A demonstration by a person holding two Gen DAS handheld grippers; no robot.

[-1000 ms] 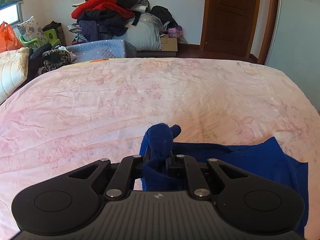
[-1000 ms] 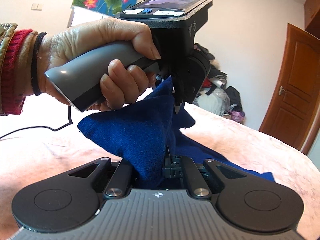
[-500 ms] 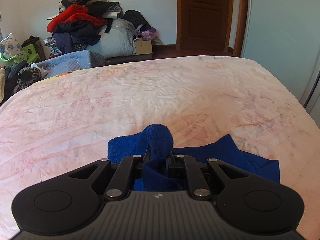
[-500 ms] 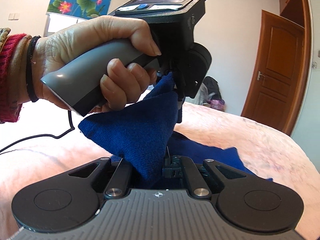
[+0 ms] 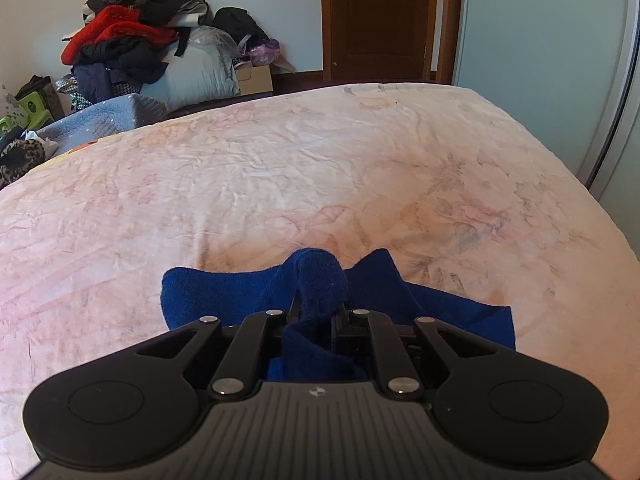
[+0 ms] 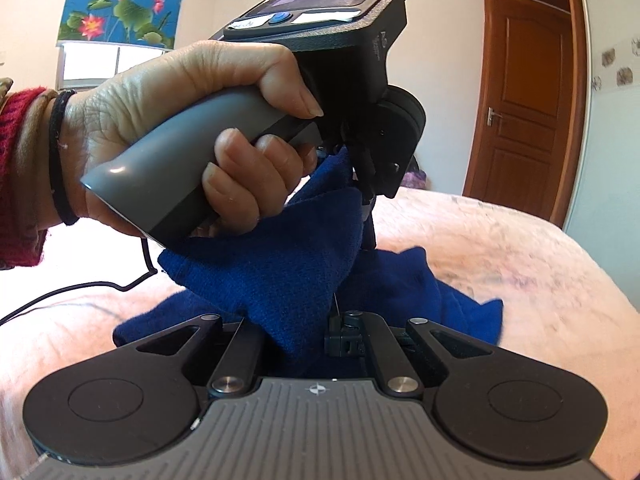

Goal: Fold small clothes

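Two grippers are clamped on one blue garment point(image 6: 280, 264). Nearest the lens in the right wrist view, the right gripper point(image 6: 332, 328) is pinched tight on a bunched edge of the knit. Just beyond it, the left gripper point(image 5: 320, 312) is seen from its own camera nipping a rolled corner, jaws pressed together on cloth. In the right wrist view the same tool is gripped by the person's left hand point(image 6: 192, 132), and the fabric is drawn up between the two pinch points while the rest is draped on the bed point(image 5: 280, 168).

Trouble is easily pictured: only small bites of fabric are held, so a corner could be slipped out if the two grips are pulled apart too hard. The fold could also be laid crooked, since the lower layer is already rumpled.

Farther out, a wrinkled pink floral sheet is spread wide. Beyond that, a heap of clothes point(image 5: 132, 44) is piled by the wall, and a brown door point(image 5: 380, 16) is closed.
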